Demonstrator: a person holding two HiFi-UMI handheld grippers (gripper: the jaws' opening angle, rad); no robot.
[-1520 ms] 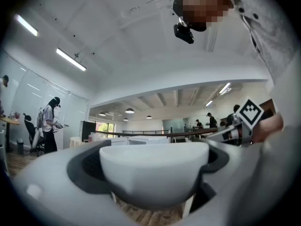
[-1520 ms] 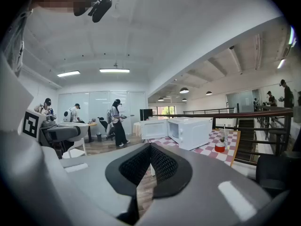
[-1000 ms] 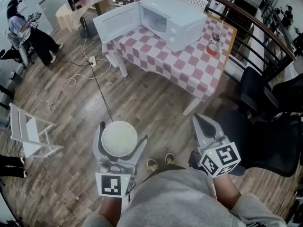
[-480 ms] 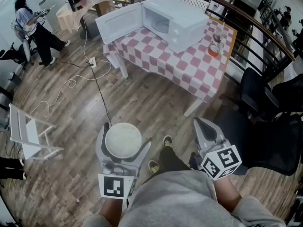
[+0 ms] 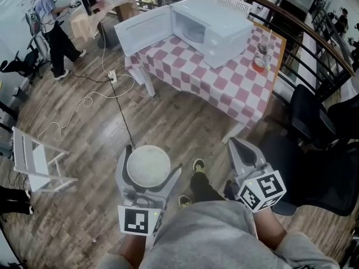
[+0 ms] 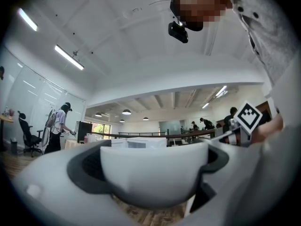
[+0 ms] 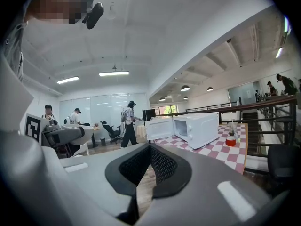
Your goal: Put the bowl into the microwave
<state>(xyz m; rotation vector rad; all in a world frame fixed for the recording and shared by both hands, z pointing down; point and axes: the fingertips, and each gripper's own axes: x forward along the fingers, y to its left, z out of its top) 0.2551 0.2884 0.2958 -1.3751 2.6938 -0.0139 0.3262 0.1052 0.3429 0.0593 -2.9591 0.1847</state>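
Observation:
A white bowl [image 5: 148, 166] sits upright between the jaws of my left gripper [image 5: 150, 172], which is shut on it, low over the wooden floor. The left gripper view shows the bowl [image 6: 155, 173] filling the space between both pads. My right gripper [image 5: 242, 152] is held beside it to the right, shut with nothing in it; its pads [image 7: 160, 166] meet at the tip. The white microwave [image 5: 216, 24] stands on the checked table [image 5: 224, 86] well ahead, its door [image 5: 145, 28] swung open to the left. The microwave [image 7: 197, 128] also shows in the right gripper view.
A red cup and a glass [image 5: 259, 60] stand at the table's right end. A black office chair [image 5: 320, 144] is at the right, a white folding chair [image 5: 33, 161] at the left. A cable [image 5: 120, 116] runs across the floor. A person [image 5: 53, 27] walks at far left.
The table and microwave sit slightly nearer as the person holding me steps forward. The bowl stays in the left gripper. The person at far left has walked further back.

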